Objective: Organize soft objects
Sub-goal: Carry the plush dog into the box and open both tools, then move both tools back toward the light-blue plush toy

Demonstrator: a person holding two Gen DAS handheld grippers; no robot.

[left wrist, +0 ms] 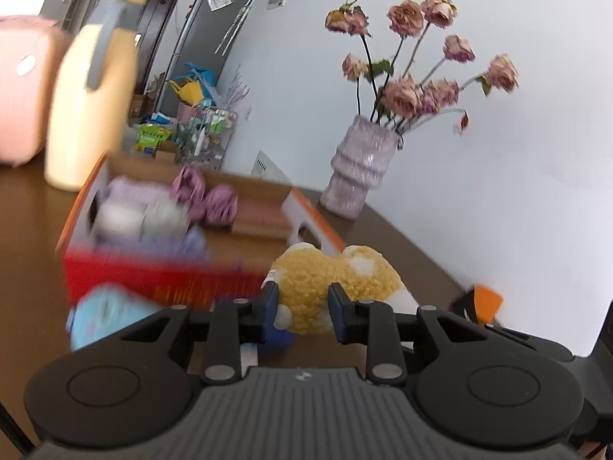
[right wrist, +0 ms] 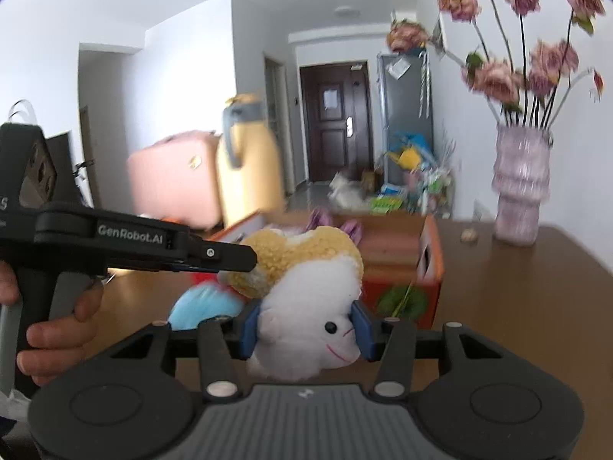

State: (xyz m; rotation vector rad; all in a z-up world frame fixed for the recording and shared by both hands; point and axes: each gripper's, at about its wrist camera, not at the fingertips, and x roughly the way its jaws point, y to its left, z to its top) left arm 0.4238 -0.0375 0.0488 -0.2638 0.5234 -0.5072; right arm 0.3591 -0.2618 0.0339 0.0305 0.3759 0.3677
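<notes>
So the brown table is carrying everything here, with a pink suitcase sitting at its far end right beside a big cream-yellow jug. In front of those, an orange and red cardboard box is lying open with a few purple and lilac soft toys piled inside it, though they're coming out pretty blurry. Off to the right a ribbed lilac vase is standing upright holding dried pink roses. Both claws are gripping the same yellow and white plush toy just in front of the box: the right claw is squeezing its white face from both sides, and the left claw is pinching the fuzzy yellow end, each closed only as far as the stuffing allows. A light blue plush is lying on the table just beside it.
</notes>
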